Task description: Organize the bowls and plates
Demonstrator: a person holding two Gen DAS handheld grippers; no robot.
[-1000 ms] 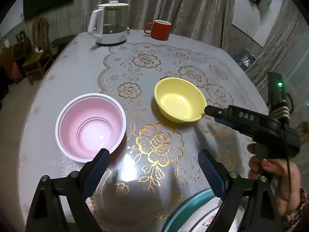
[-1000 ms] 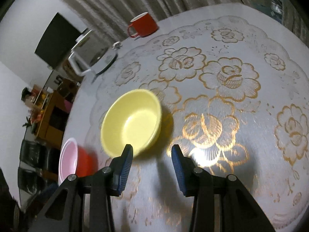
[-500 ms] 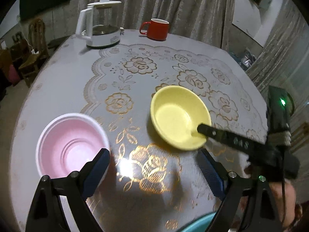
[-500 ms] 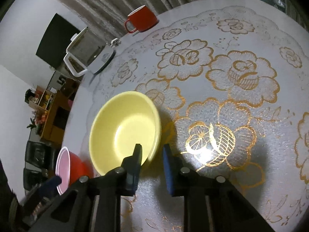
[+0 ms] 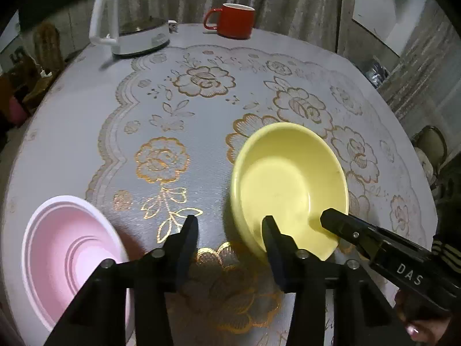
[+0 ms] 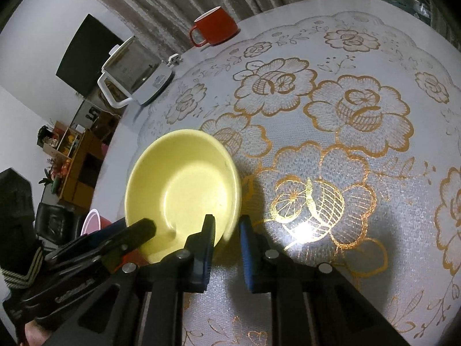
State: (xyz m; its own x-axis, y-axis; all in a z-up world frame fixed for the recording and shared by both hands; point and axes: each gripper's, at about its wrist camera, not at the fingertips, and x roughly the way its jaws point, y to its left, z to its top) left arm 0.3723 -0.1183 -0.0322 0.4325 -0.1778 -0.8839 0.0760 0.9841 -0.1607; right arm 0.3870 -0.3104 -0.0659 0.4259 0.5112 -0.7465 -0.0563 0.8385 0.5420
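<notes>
Two grippers meet at the near rim of one yellow bowl (image 5: 288, 184), which sits on a round table (image 5: 72, 132) under a lace cloth with gold roses (image 6: 357, 109). The right gripper (image 6: 226, 236) has its jaws nearly together, pinching the bowl's near wall: one blue pad (image 6: 208, 240) is inside the bowl, the other outside. In the left wrist view that gripper comes in from the lower right as a dark bar with its tip over the rim, and a fingertip of the right hand (image 5: 415, 330) shows at the bottom corner. The left gripper (image 5: 229, 240) has just been closing and now stands partly open. Its right finger (image 5: 272, 242) lies against or just over the bowl's near left wall and its left finger hangs over bare cloth; whether the wall is actually pressed I cannot tell.

To the left, near the table edge and apart from the yellow bowl, stands a pink bowl (image 5: 69, 259).

At the far side of the table are a glass kettle (image 5: 132, 20) with a white handle and, to its right, a red mug (image 5: 233, 20). Grey curtains (image 5: 288, 0) hang behind them.
</notes>
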